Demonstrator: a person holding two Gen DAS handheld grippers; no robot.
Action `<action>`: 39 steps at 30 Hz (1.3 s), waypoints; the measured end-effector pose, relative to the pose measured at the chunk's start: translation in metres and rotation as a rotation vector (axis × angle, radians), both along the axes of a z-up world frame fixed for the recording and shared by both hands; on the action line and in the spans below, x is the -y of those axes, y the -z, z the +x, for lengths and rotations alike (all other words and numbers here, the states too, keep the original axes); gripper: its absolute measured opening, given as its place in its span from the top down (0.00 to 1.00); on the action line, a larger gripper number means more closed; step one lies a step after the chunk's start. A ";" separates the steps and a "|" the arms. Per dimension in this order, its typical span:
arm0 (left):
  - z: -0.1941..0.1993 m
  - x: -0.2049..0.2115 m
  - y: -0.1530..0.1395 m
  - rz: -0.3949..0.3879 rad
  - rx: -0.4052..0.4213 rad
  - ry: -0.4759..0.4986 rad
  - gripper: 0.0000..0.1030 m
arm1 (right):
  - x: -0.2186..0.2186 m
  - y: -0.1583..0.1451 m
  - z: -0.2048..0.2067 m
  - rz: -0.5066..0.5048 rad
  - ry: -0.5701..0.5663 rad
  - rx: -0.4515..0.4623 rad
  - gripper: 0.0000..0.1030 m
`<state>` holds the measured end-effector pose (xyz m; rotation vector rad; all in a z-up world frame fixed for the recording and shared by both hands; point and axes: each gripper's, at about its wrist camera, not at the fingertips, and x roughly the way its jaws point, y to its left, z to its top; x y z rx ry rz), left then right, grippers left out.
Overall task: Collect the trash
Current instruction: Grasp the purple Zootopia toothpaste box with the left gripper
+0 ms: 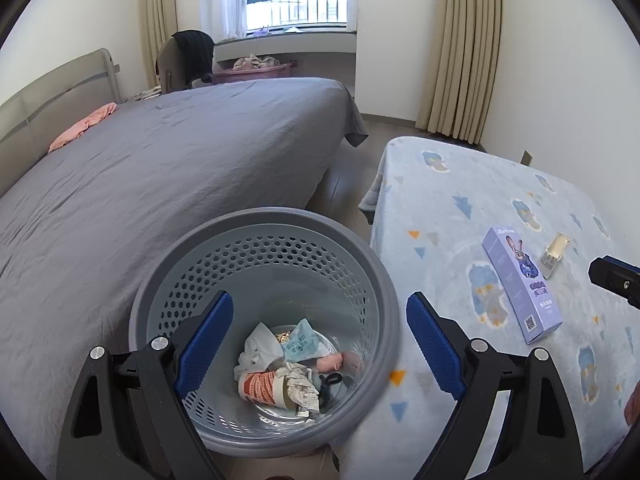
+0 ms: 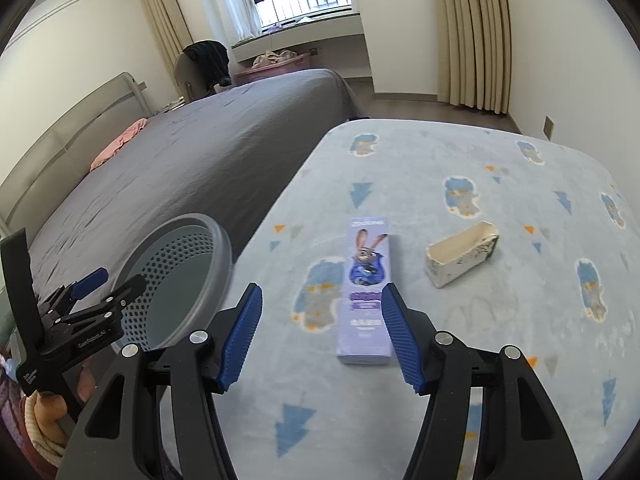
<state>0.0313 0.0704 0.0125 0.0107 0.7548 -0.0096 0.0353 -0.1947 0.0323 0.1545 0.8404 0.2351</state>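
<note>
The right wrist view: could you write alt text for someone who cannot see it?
An open two-finger right gripper with blue pads hovers over a long purple cardboard box with a cartoon rabbit, lying on a pale blue patterned blanket. A small crumpled white carton lies farther right; a grey perforated plastic bin and the left gripper are at left.

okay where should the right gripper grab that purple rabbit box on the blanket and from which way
Grip the purple box across its narrow width, near the end closest to the right gripper. Come straight down from above: it lies flat, its length runs along the open fingers, and its long sides are free.
</note>
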 end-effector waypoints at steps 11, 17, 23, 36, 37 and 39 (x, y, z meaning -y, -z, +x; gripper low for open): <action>0.002 0.040 0.003 0.004 -0.021 0.045 0.16 | 0.050 0.005 0.006 -0.031 0.066 -0.002 0.42; 0.012 0.075 0.004 -0.027 -0.046 0.095 0.16 | 0.078 0.006 0.016 -0.031 0.102 0.002 0.42; 0.024 0.128 0.011 -0.051 -0.095 0.181 0.16 | 0.108 0.008 0.021 0.003 0.160 -0.009 0.42; 0.065 0.207 0.049 -0.053 -0.221 0.269 0.16 | 0.132 -0.007 0.019 0.096 0.184 0.021 0.42; 0.068 0.211 0.051 -0.044 -0.227 0.268 0.16 | 0.133 -0.008 0.019 0.100 0.184 0.022 0.42; 0.072 0.214 0.054 -0.031 -0.232 0.262 0.16 | 0.134 -0.010 0.018 0.113 0.182 0.025 0.42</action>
